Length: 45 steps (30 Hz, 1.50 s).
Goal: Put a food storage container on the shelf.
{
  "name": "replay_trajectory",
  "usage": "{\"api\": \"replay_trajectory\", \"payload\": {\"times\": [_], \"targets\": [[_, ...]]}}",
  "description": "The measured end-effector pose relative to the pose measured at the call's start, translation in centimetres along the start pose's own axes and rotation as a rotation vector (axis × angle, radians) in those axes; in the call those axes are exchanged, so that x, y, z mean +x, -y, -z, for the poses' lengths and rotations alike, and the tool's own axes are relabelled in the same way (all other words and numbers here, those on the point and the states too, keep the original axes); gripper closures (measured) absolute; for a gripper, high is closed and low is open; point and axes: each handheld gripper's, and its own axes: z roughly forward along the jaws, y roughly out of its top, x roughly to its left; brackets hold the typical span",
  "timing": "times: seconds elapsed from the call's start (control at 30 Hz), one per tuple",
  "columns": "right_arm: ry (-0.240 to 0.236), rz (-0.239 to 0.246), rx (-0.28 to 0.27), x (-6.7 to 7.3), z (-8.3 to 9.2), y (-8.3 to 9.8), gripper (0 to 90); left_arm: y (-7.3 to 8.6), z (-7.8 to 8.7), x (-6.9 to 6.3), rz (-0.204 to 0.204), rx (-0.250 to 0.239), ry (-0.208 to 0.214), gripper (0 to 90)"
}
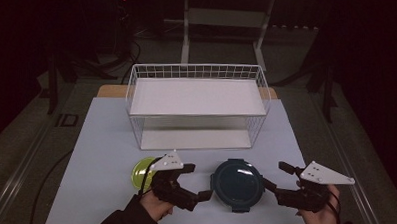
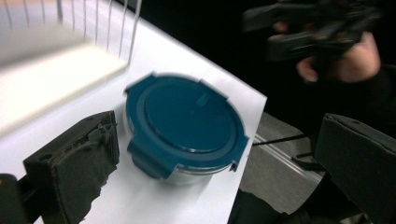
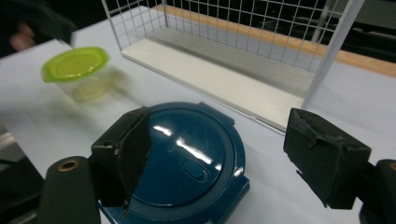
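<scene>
Two hand-held grippers flank a round blue lidded container (image 1: 237, 184) at the near edge of a white table (image 1: 102, 140).

The container sits between the two grippers, in front of a white wire rack (image 1: 196, 104) with two shelves. The left gripper (image 1: 196, 182) points toward the container from its left side, its jaws spread apart and grasping nothing; in the left gripper view the container lies ahead between the jaws, untouched. The right gripper (image 1: 276, 177) points toward the container from its right side, jaws likewise released and wide; in the right gripper view the blue lid lies just beyond the jaws. A green-lidded clear tub (image 1: 143, 171) stands near the left gripper, partly hidden behind it.
</scene>
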Motion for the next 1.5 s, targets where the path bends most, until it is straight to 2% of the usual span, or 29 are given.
{"api": "replay_trajectory", "payload": {"times": [0.07, 0.1, 0.23, 0.3, 0.4, 0.47, 0.53, 0.6, 0.67, 0.83, 0.93, 1.07, 1.2, 1.23, 1.33, 1.37, 1.5], "targets": [[-0.016, -0.015, -0.002, -0.3, -0.1, 0.3, 20.8, 0.1, -0.7, 0.7, 0.07, 0.009, 0.015, 0.0], [-0.026, -0.021, -0.001, -0.4, -0.1, 0.4, 19.8, 0.1, -1.1, 1.1, 0.092, 0.012, 0.023, 0.0], [-0.033, -0.069, 0.072, -1.2, -0.8, 1.3, 16.7, 0.2, -2.2, 2.3, 0.148, 0.027, 0.036, 0.0], [-0.053, -0.106, 0.092, -1.6, -1.1, 1.7, 12.8, 0.4, -2.7, 2.8, 0.177, 0.032, 0.046, 0.0], [-0.083, -0.175, 0.105, -2.2, -1.7, 2.3, 10.6, 0.7, -3.9, 3.4, 0.228, 0.07, 0.064, 0.0], [-0.089, -0.239, 0.118, -2.8, -2.2, 2.6, 10.6, 0.9, -4.6, 3.9, 0.264, 0.089, 0.066, 0.0], [-0.103, -0.271, 0.132, -3.2, -2.5, 2.9, 10.7, 1.1, -5.1, 4.4, 0.3, 0.102, 0.073, 0.6], [-0.09, -0.281, 0.132, -3.2, -2.6, 3.0, 12.6, 1.4, -5.6, 4.9, 0.333, 0.108, 0.087, 1.9], [-0.092, -0.283, 0.129, -3.2, -2.6, 3.0, 12.8, 1.7, -6.1, 5.2, 0.356, 0.125, 0.068, 4.2], [-0.094, -0.299, 0.139, -3.5, -2.8, 3.1, 13.4, 2.3, -7.2, 6.2, 0.477, 0.162, 0.06, 14.4], [-0.095, -0.3, 0.143, -3.5, -2.8, 3.3, 13.7, 2.7, -7.6, 6.6, 0.536, 0.187, 0.074, 19.6], [-0.093, -0.296, 0.152, -3.5, -2.8, 3.4, 14.3, 3.0, -7.7, 7.2, 0.581, 0.213, 0.096, 29.1], [-0.091, -0.306, 0.157, -3.5, -2.9, 3.6, 14.8, 3.5, -8.1, 7.6, 0.611, 0.224, 0.12, 43.0], [-0.089, -0.307, 0.157, -3.5, -2.9, 3.6, 14.8, 3.6, -8.2, 7.8, 0.633, 0.23, 0.133, 42.9], [-0.086, -0.303, 0.158, -3.5, -2.8, 3.6, 14.9, 3.5, -8.3, 7.9, 0.646, 0.234, 0.156, 48.3], [-0.085, -0.302, 0.158, -3.5, -2.8, 3.6, 15.3, 3.6, -8.3, 8.0, 0.663, 0.238, 0.168, 49.5], [-0.088, -0.311, 0.174, -3.7, -2.8, 3.9, 15.8, 3.4, -8.3, 8.0, 0.64, 0.239, 0.162, 50.5]]}}
